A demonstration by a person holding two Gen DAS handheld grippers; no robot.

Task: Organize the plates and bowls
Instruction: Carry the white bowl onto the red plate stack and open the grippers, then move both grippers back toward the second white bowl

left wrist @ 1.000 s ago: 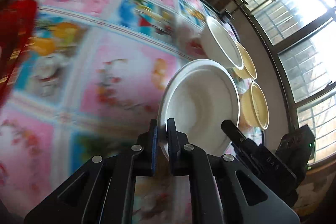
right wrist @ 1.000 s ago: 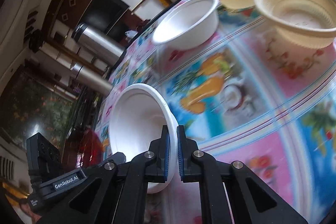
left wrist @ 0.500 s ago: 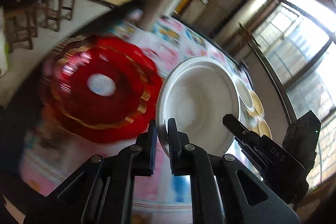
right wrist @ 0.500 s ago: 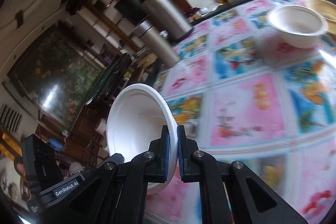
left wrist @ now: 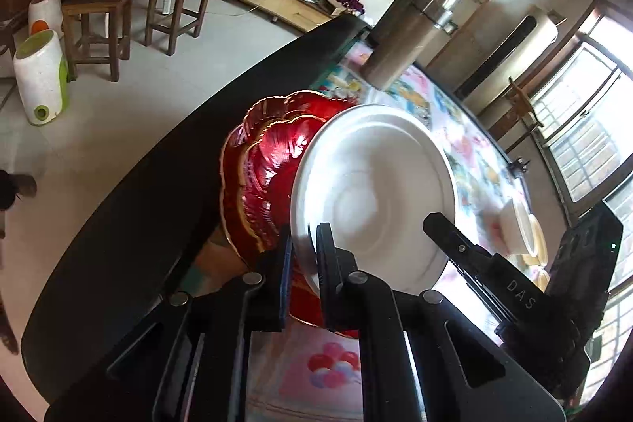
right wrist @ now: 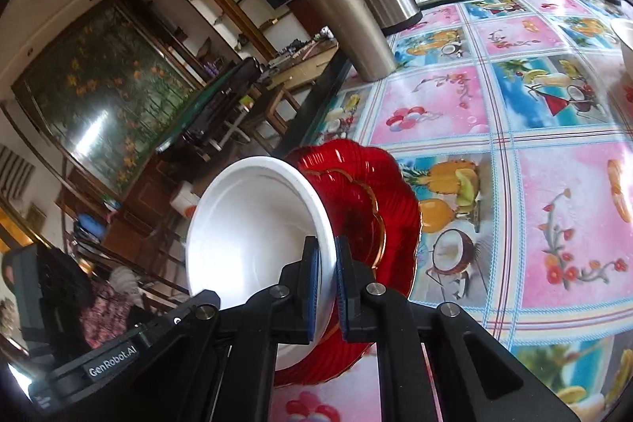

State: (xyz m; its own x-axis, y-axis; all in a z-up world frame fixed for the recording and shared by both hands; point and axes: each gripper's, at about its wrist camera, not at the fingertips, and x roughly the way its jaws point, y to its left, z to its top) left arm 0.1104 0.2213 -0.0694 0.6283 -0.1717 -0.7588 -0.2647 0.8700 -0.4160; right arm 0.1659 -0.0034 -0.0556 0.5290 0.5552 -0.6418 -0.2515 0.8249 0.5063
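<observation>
Hand-held gripper (right wrist: 326, 277) marked "GenRobot.AI", pinching white bowl (right wrist: 253, 236)

the white bowl (right wrist: 253, 236) looked matt and foam-like; the red plates (right wrist: 379, 212) were glossy ribbed glass or plastic; the flasks (right wrist: 348, 18) were brushed metal.

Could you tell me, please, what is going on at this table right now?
A person is tidying dishes with two handheld grippers. The left gripper and the right gripper each pinch the rim of one white bowl, holding it over the red plates stacked near the table edge. More bowls wait at the far end of the patterned tablecloth, beside two steel flasks.
</observation>
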